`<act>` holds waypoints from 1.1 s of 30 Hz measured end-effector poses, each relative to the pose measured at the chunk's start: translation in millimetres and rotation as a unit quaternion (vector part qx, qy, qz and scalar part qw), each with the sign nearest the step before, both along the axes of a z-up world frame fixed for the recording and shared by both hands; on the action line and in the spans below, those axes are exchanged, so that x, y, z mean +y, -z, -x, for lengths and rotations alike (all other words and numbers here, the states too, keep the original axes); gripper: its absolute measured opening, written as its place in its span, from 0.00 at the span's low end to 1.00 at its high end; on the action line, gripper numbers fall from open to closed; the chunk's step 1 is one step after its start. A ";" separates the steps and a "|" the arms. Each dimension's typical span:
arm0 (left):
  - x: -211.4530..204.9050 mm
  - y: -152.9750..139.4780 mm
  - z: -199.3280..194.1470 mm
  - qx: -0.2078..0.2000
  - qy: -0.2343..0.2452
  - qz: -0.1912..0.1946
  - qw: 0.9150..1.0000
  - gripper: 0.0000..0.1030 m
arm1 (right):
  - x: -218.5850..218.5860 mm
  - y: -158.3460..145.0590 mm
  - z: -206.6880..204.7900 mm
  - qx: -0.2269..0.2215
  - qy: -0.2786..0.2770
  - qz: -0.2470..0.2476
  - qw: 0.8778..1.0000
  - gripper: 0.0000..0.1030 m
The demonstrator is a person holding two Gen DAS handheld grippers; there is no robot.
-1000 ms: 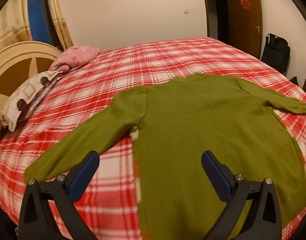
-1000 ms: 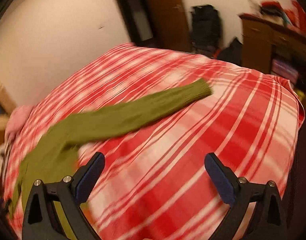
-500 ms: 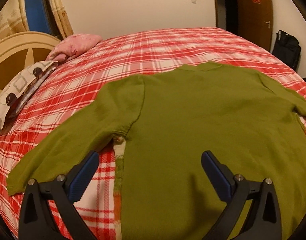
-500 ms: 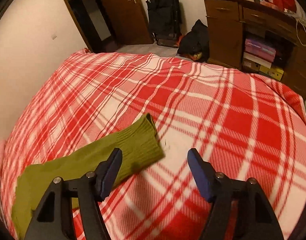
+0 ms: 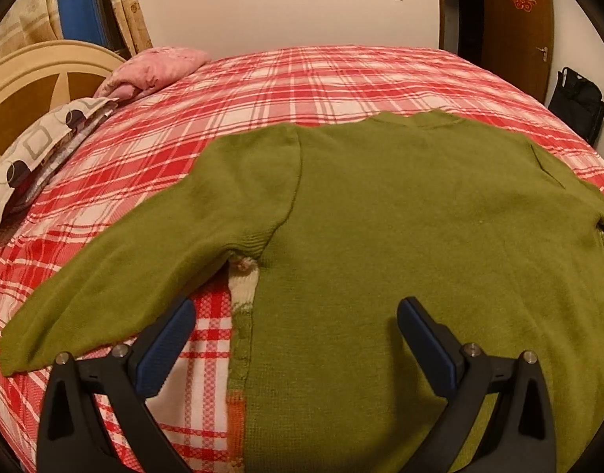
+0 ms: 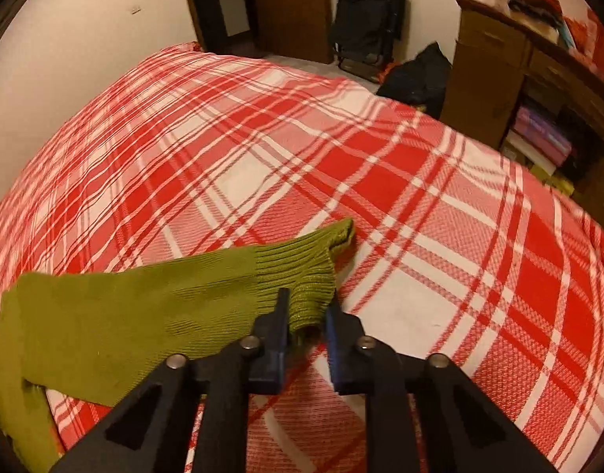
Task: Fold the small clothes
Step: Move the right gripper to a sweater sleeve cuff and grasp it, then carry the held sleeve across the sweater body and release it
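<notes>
Here the olive-green knitted sweater (image 5: 420,216) lies flat on the red-and-white plaid bed (image 6: 420,197). The right tool (image 6: 306,315) is closing on its ribbed cuff (image 6: 302,272); that sleeve runs leftward toward the body. The left tool (image 5: 294,339) hovers wide.

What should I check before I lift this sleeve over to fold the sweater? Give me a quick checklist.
1. Right gripper on the cuff: ok, ribbed cuff sits between the closing jaws.
2. Grip depth: cannot tell; only the cuff's near corner is between the pads.
3. Left gripper: ok, open and empty, above the sweater near its side seam.
4. Sweater body flat: ok, spread smooth on the bed.
5. Other sleeve: ok, lying straight out, unfolded.
6. Something pale and orange showing at the sweater's edge: cannot tell what it is.
</notes>
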State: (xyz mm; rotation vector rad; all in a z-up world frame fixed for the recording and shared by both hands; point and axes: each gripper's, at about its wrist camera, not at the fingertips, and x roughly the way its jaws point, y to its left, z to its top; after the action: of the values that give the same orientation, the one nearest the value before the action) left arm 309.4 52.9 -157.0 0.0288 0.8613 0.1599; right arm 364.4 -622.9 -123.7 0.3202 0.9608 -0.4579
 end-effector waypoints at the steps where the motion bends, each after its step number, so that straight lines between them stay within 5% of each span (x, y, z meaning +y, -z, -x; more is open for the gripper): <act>1: 0.8 -0.9 0.8 -0.002 0.000 0.001 1.000 1.00 | 3.1 -2.3 -0.9 -0.001 -0.004 0.003 1.000 0.12; 17: 6.8 -14.8 9.8 -0.026 0.012 0.034 0.999 1.00 | 136.0 -82.0 -30.5 -0.085 -0.134 0.081 0.984 0.11; 33: 19.1 -15.0 16.3 -0.036 0.013 0.068 0.997 1.00 | 342.0 -122.0 -54.1 -0.141 -0.308 0.104 0.935 0.11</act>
State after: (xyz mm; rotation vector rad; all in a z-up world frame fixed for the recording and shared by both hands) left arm 293.0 72.0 -142.0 -0.0916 0.7970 0.0771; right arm 418.5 -281.0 -1.7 -0.1139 0.6760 0.0662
